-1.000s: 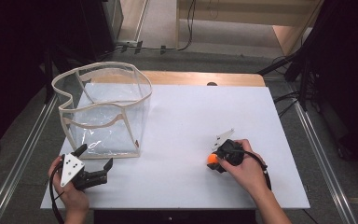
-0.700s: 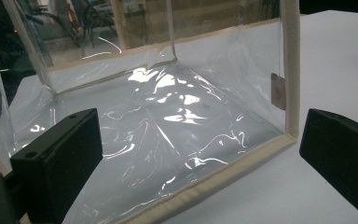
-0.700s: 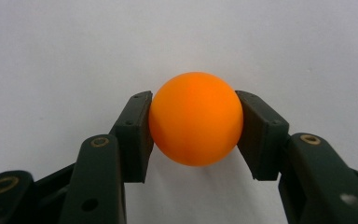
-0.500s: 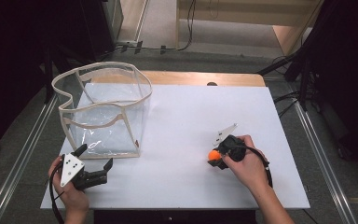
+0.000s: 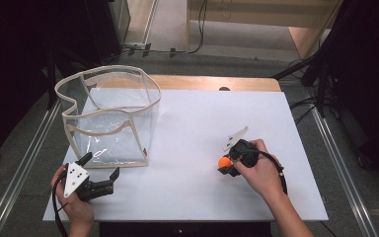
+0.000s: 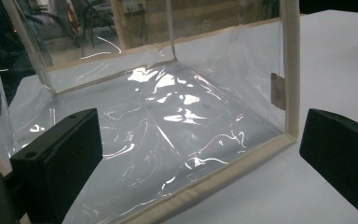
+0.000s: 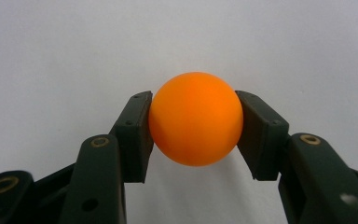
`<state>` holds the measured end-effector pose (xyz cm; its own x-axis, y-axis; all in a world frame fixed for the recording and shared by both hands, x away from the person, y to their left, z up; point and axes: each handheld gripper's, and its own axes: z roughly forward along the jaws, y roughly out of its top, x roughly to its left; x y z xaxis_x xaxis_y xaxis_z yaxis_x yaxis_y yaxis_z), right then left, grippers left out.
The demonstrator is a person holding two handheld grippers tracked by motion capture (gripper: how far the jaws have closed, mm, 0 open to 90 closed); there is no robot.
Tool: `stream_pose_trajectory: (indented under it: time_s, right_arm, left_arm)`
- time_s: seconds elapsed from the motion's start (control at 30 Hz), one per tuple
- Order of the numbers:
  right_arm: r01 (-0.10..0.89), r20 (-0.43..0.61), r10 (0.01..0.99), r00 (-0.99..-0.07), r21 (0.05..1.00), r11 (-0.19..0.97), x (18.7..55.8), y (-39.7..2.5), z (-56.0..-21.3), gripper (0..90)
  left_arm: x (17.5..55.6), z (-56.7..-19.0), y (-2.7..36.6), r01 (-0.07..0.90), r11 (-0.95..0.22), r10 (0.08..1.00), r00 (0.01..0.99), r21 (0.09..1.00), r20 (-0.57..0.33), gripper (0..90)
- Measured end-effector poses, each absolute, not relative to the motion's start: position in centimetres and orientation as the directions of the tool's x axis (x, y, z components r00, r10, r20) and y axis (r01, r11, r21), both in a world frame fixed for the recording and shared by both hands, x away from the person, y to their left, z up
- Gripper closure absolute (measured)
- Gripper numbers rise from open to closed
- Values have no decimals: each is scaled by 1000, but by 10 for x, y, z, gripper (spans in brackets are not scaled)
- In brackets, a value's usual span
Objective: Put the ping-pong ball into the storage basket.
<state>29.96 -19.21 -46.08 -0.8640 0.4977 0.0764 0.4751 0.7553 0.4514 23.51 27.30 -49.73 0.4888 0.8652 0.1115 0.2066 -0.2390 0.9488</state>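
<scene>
A smooth, matte orange ball point(image 7: 196, 119), plain and without any visible marking, sits clamped between the two black jaws of the right gripper point(image 7: 195, 128), one pad pressed against each side at about its widest girth. In the high view the ball point(image 5: 223, 162) shows at the tip of the right gripper point(image 5: 225, 165), over the right half of the flat white table top point(image 5: 197, 123), with the person's right hand point(image 5: 256, 168) wrapped around the gripper body. Whether the ball rests on the surface or is held just above it cannot be told.

The left gripper point(image 5: 101, 181) lies near the front left corner of the table, its jaws spread wide with nothing between them, pointing at the near lower corner of a clear plastic box-shaped bag with cream fabric trim point(image 5: 109, 118). In the left gripper view the bag's trimmed bottom edge point(image 6: 200, 189) runs just ahead of the jaws, not touching them.

The bag stands upright on the left part of the table with its top open and its rim sagging unevenly. A broad stretch of bare white surface lies between the ball and the bag. The table's right and front edges are near the right hand.
</scene>
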Motion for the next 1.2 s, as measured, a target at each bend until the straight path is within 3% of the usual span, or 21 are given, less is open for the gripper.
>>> stream_pose_trajectory:
  time_s: [1.2]
  right_arm:
    - [458, 94, 466, -879, 432, 777, 313, -175, -440, 476]
  left_arm:
    - [236, -498, 272, 212, -246, 862, 494, 946, 113, 0]
